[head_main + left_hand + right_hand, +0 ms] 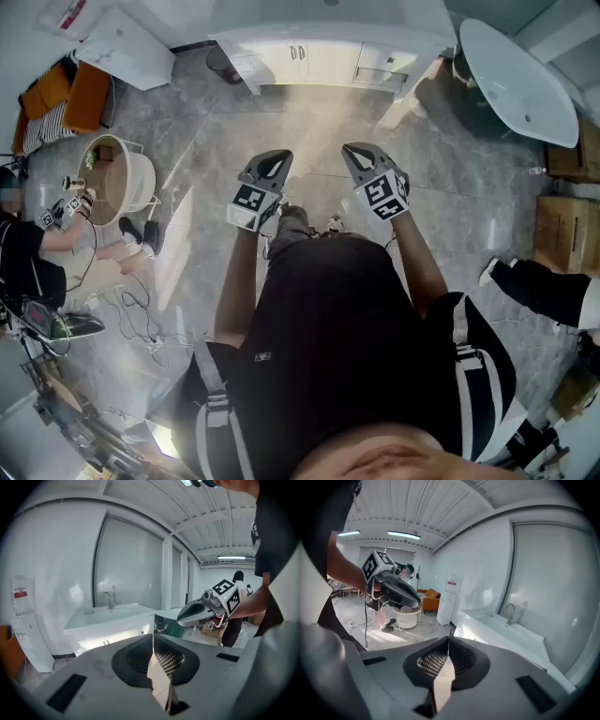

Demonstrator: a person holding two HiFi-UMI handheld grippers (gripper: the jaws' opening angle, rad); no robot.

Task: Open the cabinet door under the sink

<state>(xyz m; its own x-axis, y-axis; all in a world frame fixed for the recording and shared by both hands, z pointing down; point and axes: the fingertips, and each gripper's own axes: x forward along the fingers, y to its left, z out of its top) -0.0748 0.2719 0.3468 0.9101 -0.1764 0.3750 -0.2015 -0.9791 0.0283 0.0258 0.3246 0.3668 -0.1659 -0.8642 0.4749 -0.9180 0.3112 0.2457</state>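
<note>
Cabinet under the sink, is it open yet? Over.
Left gripper and right gripper both shut, empty. Cabinet doors closed, not reached yet. Floor ahead looks free. Over.

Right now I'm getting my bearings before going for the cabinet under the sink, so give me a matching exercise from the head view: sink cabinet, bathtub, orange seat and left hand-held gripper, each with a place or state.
Things:
1. sink cabinet
2. bathtub
3. orange seat
4. left hand-held gripper

Place or state:
a. top left of the view
b. jaws shut, nothing between them
c. top centre of the view
d. top right of the view

Pairs: 1-c, 2-d, 3-a, 4-b.
</note>
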